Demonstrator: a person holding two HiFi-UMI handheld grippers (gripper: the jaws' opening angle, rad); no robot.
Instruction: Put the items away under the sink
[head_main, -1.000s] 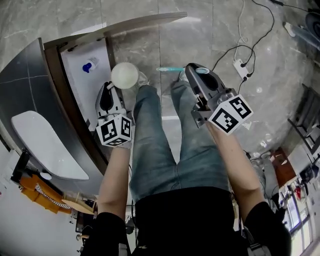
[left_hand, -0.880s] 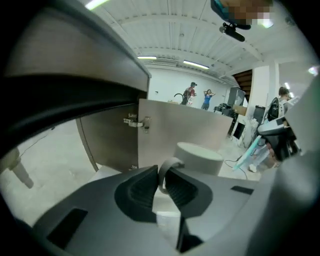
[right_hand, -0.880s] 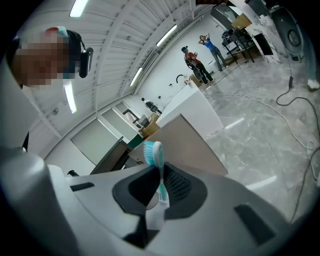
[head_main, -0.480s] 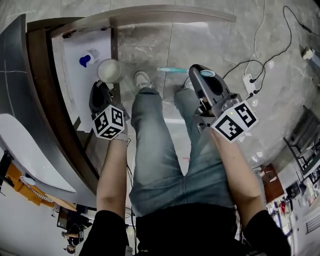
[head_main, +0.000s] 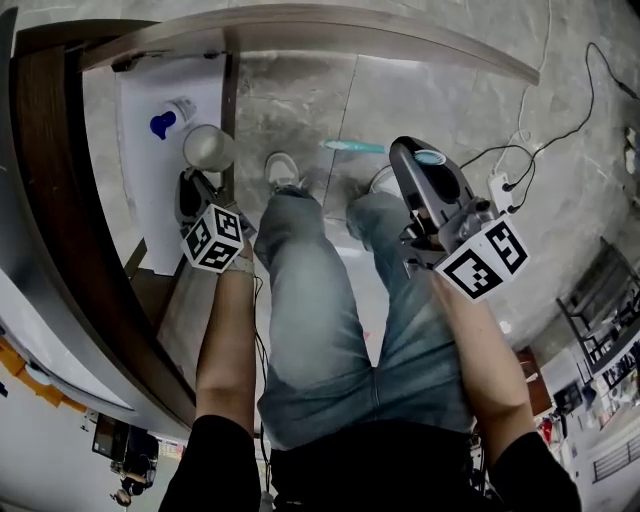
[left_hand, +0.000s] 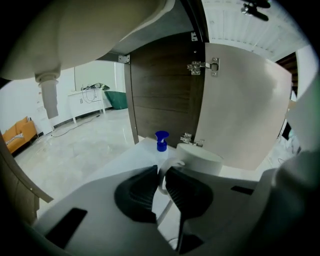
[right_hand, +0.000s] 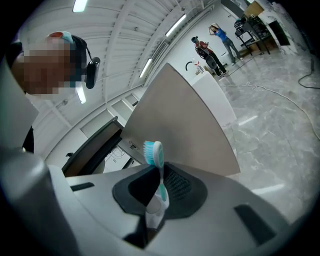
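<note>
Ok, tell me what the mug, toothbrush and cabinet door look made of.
Mug: likely glazed ceramic, smooth white wall.
Toothbrush: plastic, white-and-teal handle, fine bristles.
Cabinet door: probably laminated board, flat pale face, metal hinge.

head view: high up, looks steeply down on cupboard | left gripper view: low, close, looks into it | right gripper view: faces cupboard door, tilted up | shared: head and left both see blue-top bottle

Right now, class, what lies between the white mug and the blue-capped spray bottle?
Nothing stands there. Only bare white cabinet floor separates the mug from the spray bottle, as the head view shows.
</note>
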